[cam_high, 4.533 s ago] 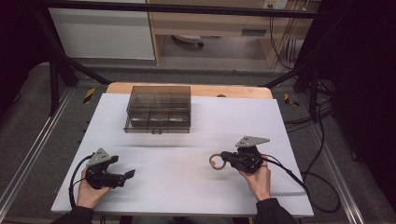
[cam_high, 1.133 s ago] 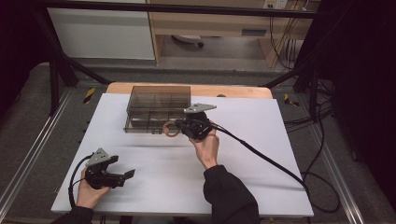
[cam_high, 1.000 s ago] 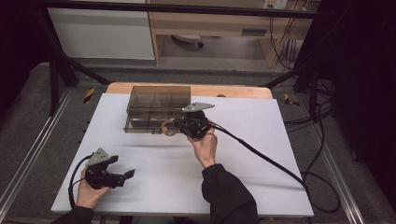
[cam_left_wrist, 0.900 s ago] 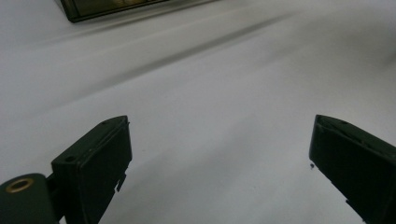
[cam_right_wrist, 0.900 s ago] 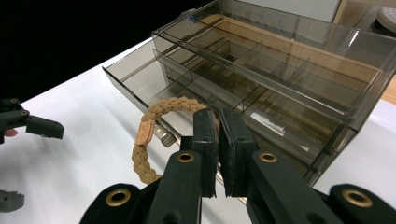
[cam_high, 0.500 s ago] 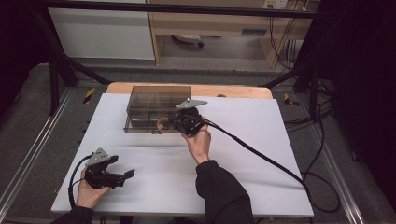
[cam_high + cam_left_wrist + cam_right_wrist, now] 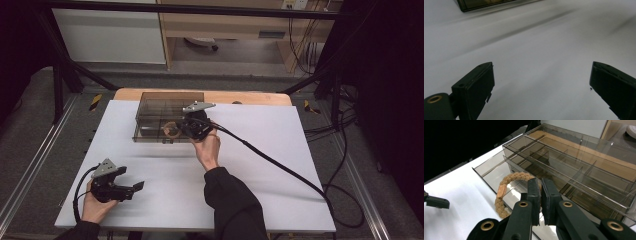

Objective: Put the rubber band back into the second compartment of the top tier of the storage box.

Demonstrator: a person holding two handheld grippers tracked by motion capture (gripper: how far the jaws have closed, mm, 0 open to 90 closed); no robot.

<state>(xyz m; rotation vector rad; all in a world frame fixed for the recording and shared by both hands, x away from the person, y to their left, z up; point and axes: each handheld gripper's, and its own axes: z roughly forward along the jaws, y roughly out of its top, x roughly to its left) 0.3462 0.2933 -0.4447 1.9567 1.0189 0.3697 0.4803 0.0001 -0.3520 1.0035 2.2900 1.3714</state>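
A tan braided rope bracelet [image 7: 506,192], a closed ring with a small leather-coloured tab on its side, hangs pinched at one edge in the right tongs [image 7: 540,195], whose two black jaws are clenched on it with barely a slit between them. It is held in the air just above the front edge of a smoke-tinted transparent plastic organiser box [image 7: 584,175] with two stacked tiers, each split by thin dividers into several compartments; in the high view the bracelet [image 7: 171,130] sits over the box's [image 7: 155,107] near right part, though which compartment lies under it I cannot tell. The box stands toward the far middle of a white rectangular surface [image 7: 260,150], which rests on a light wooden top that shows as a strip along the far side. Around this lies grey floor with metal rails at both sides, black frame posts, a white cabinet front and a wooden shelf unit behind, and loose black cables on the floor at the right. The left tongs [image 7: 131,188] rest in the person's hand at the near left corner of the surface, well apart from the box, released: in the left gripper view the jaws stand wide with bare white surface [image 7: 536,62] between them. There is one bracelet, one box, two tongs.
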